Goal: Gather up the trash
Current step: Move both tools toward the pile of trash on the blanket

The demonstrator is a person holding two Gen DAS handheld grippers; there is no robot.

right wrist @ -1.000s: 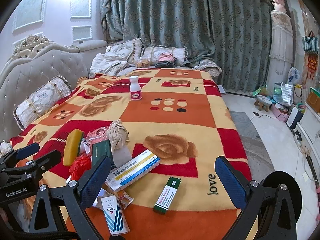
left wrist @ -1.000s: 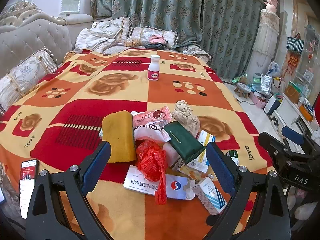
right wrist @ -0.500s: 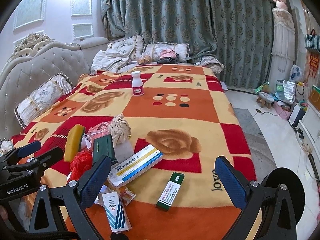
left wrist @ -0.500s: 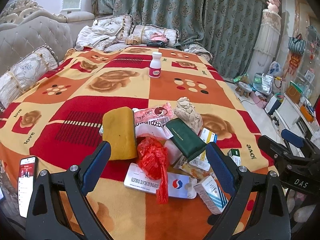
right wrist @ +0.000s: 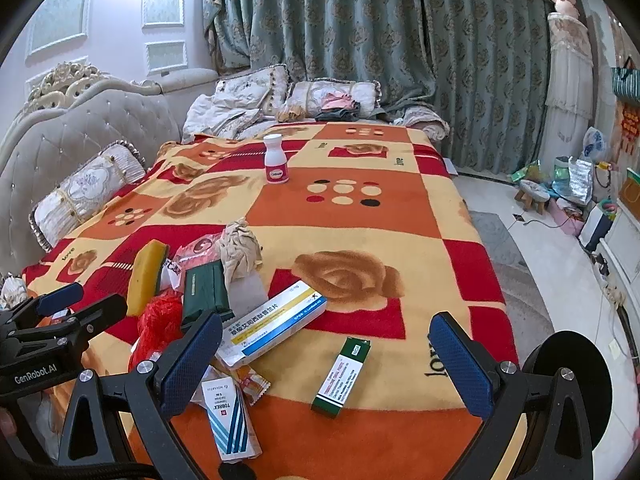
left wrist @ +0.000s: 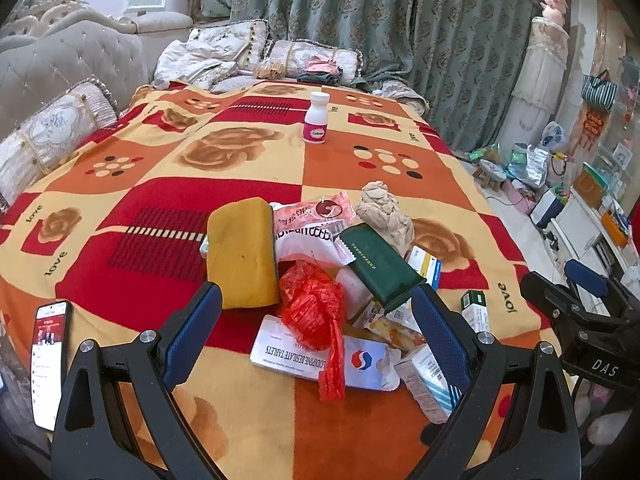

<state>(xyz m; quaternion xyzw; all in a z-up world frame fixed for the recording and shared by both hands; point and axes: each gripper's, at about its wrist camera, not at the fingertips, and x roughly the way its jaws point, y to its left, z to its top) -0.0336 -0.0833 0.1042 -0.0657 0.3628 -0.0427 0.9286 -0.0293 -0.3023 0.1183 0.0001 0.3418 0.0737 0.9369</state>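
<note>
A pile of trash lies on the bed blanket (left wrist: 160,176): a yellow sponge (left wrist: 242,254), a red plastic bag (left wrist: 316,308), a dark green packet (left wrist: 378,266), a crumpled paper ball (left wrist: 384,212), a pink wrapper (left wrist: 316,216) and several medicine boxes. My left gripper (left wrist: 316,334) is open and empty, just above the red bag. My right gripper (right wrist: 326,364) is open and empty above a small green box (right wrist: 342,376) and a long yellow-blue box (right wrist: 276,326). A white pill bottle (right wrist: 276,160) stands farther back.
A phone (left wrist: 50,364) lies at the bed's near left edge. Pillows (right wrist: 84,192) and bedding sit along the headboard and far end. The floor to the right holds a stool (right wrist: 532,196) and bags. Curtains hang behind.
Both grippers have moved slightly forward and lower toward the trash pile. Both stay open and empty; nothing on the bed has moved.
</note>
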